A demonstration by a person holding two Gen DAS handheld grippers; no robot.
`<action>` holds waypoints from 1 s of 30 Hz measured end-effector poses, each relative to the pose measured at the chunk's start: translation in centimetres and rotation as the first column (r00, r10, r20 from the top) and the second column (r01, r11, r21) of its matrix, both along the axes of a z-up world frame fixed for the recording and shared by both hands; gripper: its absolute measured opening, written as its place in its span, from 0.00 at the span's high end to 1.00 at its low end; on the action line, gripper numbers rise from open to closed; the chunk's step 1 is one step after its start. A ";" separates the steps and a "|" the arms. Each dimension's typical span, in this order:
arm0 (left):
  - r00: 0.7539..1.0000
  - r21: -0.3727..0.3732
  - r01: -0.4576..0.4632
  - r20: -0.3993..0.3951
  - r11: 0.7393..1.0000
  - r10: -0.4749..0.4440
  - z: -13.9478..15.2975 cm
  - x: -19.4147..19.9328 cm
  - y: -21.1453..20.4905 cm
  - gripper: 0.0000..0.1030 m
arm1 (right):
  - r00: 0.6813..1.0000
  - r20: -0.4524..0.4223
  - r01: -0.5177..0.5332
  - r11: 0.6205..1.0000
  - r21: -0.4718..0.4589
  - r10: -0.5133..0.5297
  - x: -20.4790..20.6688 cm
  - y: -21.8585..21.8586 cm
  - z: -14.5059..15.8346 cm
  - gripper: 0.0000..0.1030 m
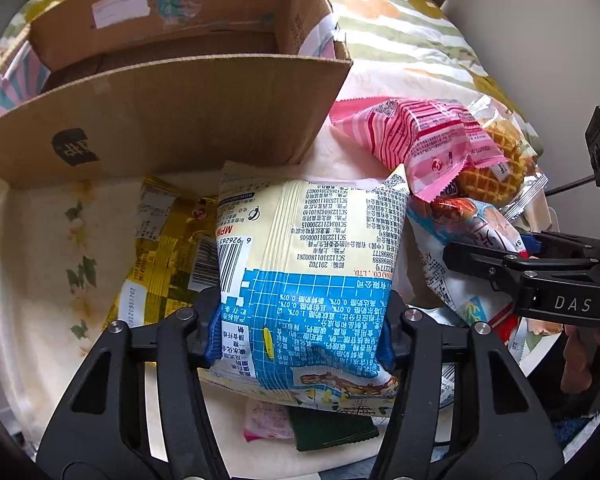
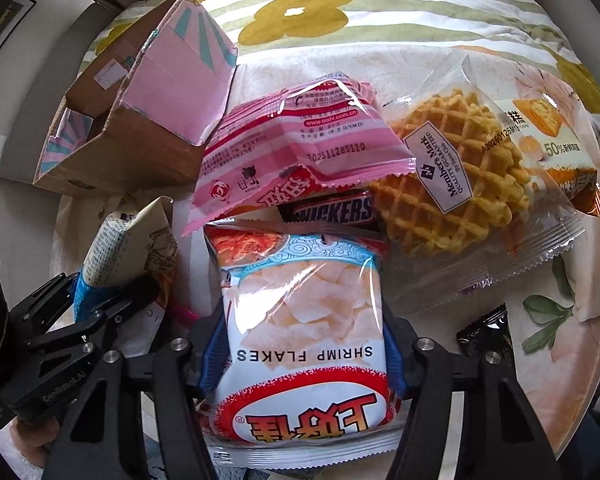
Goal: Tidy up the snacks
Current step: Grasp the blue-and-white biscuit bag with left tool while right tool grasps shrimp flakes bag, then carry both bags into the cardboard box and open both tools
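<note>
A: Currently left claw (image 1: pixel 302 334)?
B: Clamped on cream-and-blue snack pack (image 1: pixel 308 264), held just near of cardboard box (image 1: pixel 172 120), over yellow packet (image 1: pixel 168 240).
A: Right claw (image 2: pixel 304 354)?
B: Gripping shrimp flakes bag (image 2: pixel 304 320), near side of pile: pink packet (image 2: pixel 300 144), Snickers bar (image 2: pixel 332 210), waffle pack (image 2: pixel 460 176) to right.

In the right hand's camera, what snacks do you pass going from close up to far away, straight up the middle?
Shrimp flakes bag held in the right gripper → Snickers bar → pink striped packet → flowered bedding.
</note>
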State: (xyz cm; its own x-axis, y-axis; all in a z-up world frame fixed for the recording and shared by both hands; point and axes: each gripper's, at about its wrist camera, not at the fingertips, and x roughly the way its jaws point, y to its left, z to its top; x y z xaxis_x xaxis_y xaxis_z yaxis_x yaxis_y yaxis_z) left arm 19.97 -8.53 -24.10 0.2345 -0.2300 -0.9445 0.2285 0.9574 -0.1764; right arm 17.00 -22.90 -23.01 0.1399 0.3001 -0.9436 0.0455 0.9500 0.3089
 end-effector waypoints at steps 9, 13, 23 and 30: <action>0.996 0.010 -0.041 0.080 0.999 0.041 3.2 -2.9 1.7 0.50 | 0.995 0.091 -0.035 0.999 0.012 0.034 -2.7 -1.1 2.9 0.43; 0.991 0.007 -0.069 0.118 0.998 0.068 5.1 -4.9 3.4 0.50 | 0.989 0.134 -0.057 0.998 0.006 0.056 -4.5 -0.6 4.8 0.43; 0.947 -0.008 -0.211 0.246 0.977 0.207 11.4 -7.0 6.8 0.50 | 0.948 0.277 -0.163 0.987 0.001 0.156 -4.7 2.3 9.8 0.43; 0.923 -0.010 -0.234 0.312 0.972 0.225 14.5 -3.9 10.1 0.50 | 0.920 0.349 -0.188 0.982 -0.012 0.180 -1.5 5.8 12.4 0.43</action>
